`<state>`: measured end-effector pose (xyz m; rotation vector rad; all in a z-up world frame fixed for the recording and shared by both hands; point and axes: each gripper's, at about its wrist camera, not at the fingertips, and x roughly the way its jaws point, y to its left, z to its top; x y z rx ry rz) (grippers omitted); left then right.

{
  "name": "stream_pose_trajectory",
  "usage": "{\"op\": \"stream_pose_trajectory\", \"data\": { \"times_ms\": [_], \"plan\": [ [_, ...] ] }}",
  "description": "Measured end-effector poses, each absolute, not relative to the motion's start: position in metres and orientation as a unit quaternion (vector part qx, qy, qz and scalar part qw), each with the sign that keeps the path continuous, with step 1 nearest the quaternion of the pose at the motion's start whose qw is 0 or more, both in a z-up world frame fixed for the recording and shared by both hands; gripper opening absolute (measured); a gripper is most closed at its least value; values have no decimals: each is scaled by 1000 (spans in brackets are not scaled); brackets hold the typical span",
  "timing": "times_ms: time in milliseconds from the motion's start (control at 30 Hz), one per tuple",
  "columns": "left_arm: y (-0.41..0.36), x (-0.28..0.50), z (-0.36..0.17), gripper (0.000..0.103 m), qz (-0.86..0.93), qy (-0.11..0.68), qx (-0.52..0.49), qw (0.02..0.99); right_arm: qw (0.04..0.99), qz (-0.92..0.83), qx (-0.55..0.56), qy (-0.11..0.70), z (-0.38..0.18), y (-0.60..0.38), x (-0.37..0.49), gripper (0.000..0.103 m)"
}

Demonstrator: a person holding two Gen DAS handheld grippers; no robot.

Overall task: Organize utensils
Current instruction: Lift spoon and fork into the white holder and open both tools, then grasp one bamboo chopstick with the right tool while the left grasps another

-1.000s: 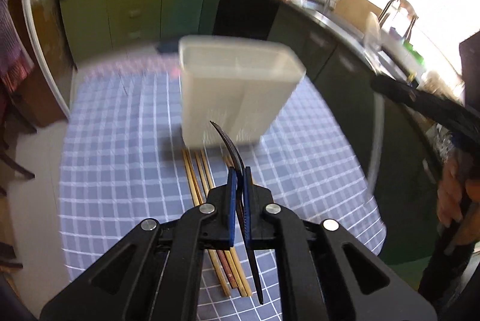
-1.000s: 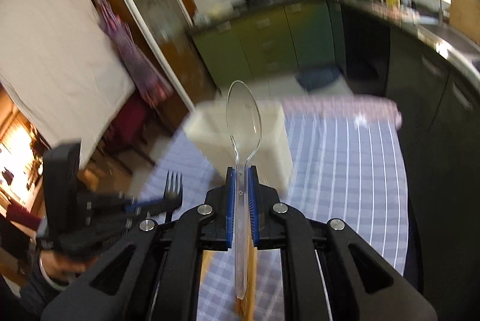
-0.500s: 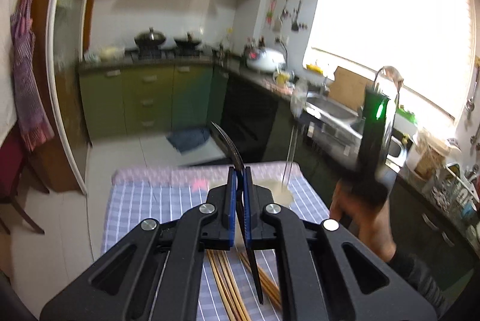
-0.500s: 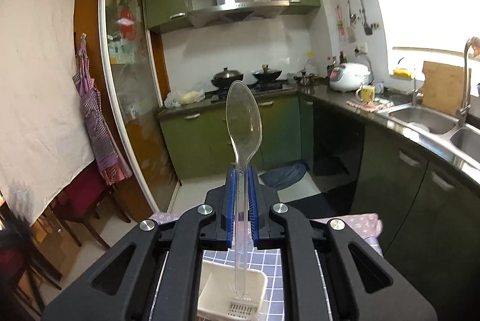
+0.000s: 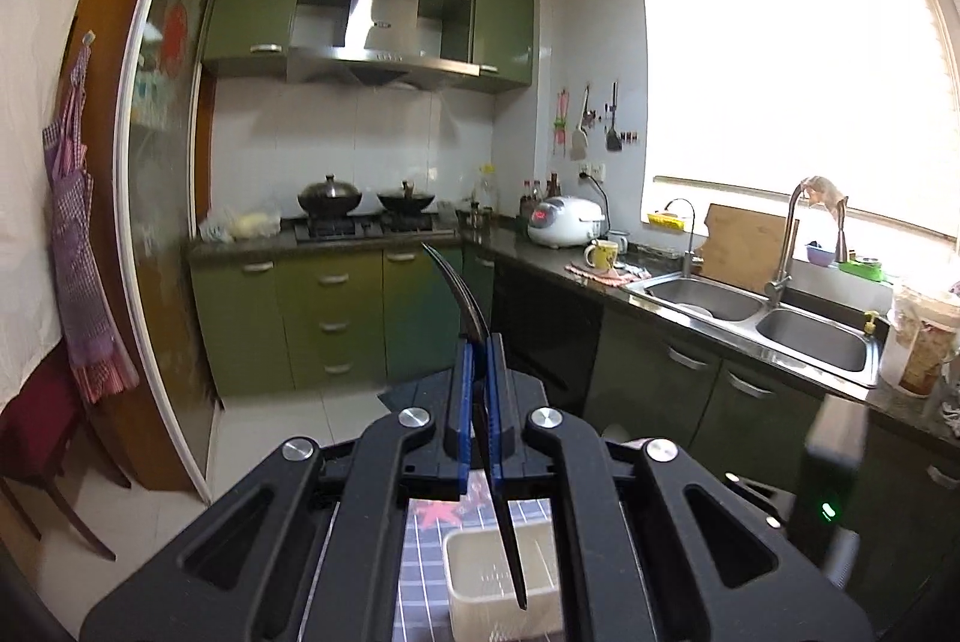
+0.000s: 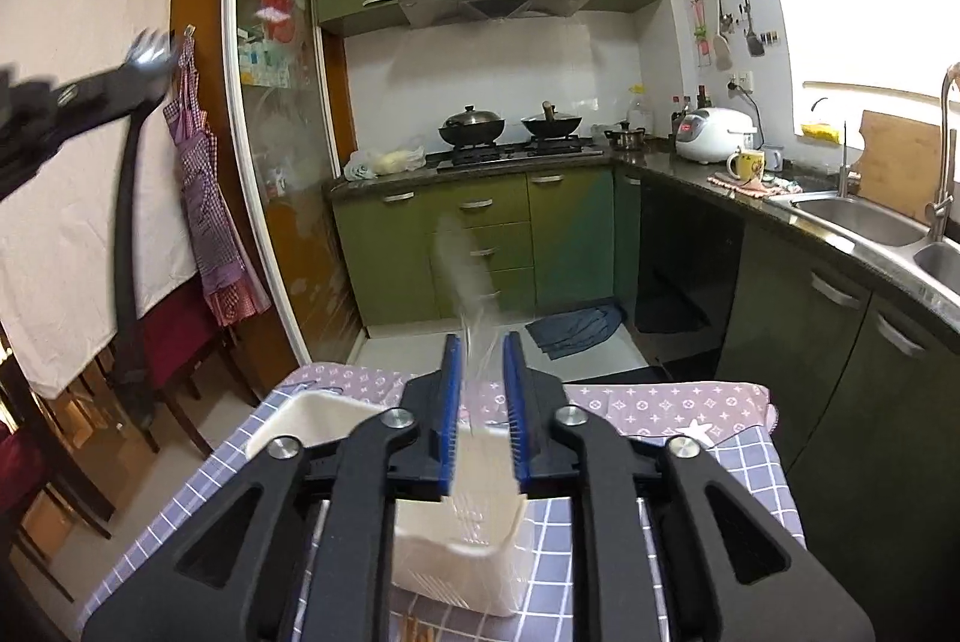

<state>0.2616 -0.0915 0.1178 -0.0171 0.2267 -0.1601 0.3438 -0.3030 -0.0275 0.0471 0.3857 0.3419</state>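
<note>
My left gripper (image 5: 475, 360) is shut on a black plastic fork (image 5: 462, 291), held upright; its handle end hangs over the white utensil holder (image 5: 480, 582) below. In the right wrist view my right gripper (image 6: 482, 360) is open, and the clear plastic spoon (image 6: 465, 270) is blurred between the jaws, dropping into the white utensil holder (image 6: 462, 546) on the checked tablecloth (image 6: 744, 468). The left gripper with its fork shows blurred at the upper left of the right wrist view (image 6: 144, 54).
Wooden chopsticks (image 6: 414, 630) lie on the cloth just in front of the holder. Green kitchen cabinets (image 6: 480, 234), a stove with woks (image 6: 510, 126) and a steel sink (image 6: 870, 222) lie beyond the table. Red chairs (image 6: 174, 336) stand at the left.
The right jaws have opened and let go of the clear spoon, which is falling into the holder. The left gripper has tilted up further, with its fork now over the holder.
</note>
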Motion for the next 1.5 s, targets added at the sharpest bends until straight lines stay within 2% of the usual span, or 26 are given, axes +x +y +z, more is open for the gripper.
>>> {"op": "stream_pose_trajectory", "data": {
  "times_ms": [67,367,767,867,1000,1033,1067,1133,1233,1267,1433,1500],
  "plan": [
    [-96,269,114,5,-77,106,-2,991,968,170,23,183,-28,-306,334,35],
    [-111,283,83,5,-63,77,26,995,969,189,62,149,-16,-347,256,39],
    [-125,296,28,5,-64,137,55,987,967,189,53,165,-17,-376,202,39],
    [-121,295,22,6,-69,169,55,982,960,188,50,203,-25,-378,207,39],
    [-117,295,20,9,-75,201,52,975,935,190,33,299,-44,-376,230,39],
    [-117,294,20,14,-76,206,51,974,929,189,28,315,-49,-374,232,39],
    [-117,294,21,25,-76,209,51,974,921,190,23,338,-56,-373,236,39],
    [-117,293,19,33,-77,216,52,972,899,199,21,390,-74,-367,244,39],
    [-116,291,19,33,-80,225,52,970,873,214,10,438,-94,-356,253,37],
    [-115,289,20,33,-82,227,49,969,866,218,4,450,-100,-350,254,31],
    [-100,272,25,33,-86,244,27,966,830,236,-18,504,-131,-321,269,17],
    [-91,262,25,33,-84,253,19,964,821,243,-24,516,-133,-311,281,17]
  ]
}}
